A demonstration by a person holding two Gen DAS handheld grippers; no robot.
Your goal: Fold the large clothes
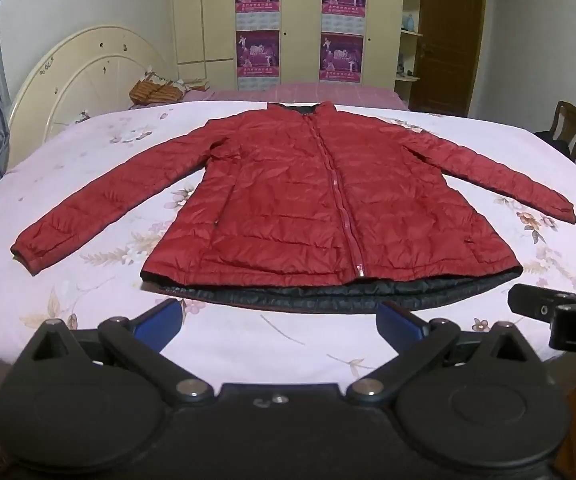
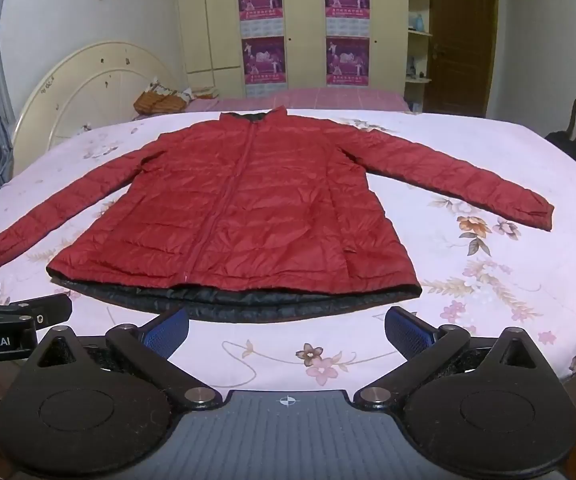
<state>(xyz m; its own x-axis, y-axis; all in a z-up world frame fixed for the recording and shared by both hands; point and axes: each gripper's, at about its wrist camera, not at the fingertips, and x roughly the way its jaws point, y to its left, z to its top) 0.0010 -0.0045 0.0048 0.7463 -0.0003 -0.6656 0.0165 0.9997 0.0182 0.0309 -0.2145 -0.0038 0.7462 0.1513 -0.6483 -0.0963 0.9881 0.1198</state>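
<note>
Bed (image 1: 88, 320) with a pale pink floral sheet: it carries the one garment and fills most of both wrist views, its near edge running just ahead of the two tools.

Red quilted puffer jacket with a dark lining (image 1: 307, 200): spread flat, front up and zipped, on the middle of the bed. Its long axis runs from the near edge to the far edge, with the collar (image 1: 299, 107) toward the far edge and the hem (image 1: 327, 296) toward the near edge, where the dark lining shows below the red shell. The sleeves slant outward toward the left and right edges of the bed, each cuff well apart from the body.

Left gripper (image 1: 280, 316) and right gripper (image 2: 288, 328): side by side at the near edge, both angled down at the hem; neither touches the cloth. Both pairs of jaws stand wide apart with nothing between the blue pads.

Governing relation: the jacket lies straight ahead of both pairs of jaws. The left cuff (image 1: 28, 248) sits nearer the left gripper, the right cuff (image 2: 535, 212) nearer the right gripper, so each sleeve probably falls to the hand on its own side. No fold is made yet.
</note>
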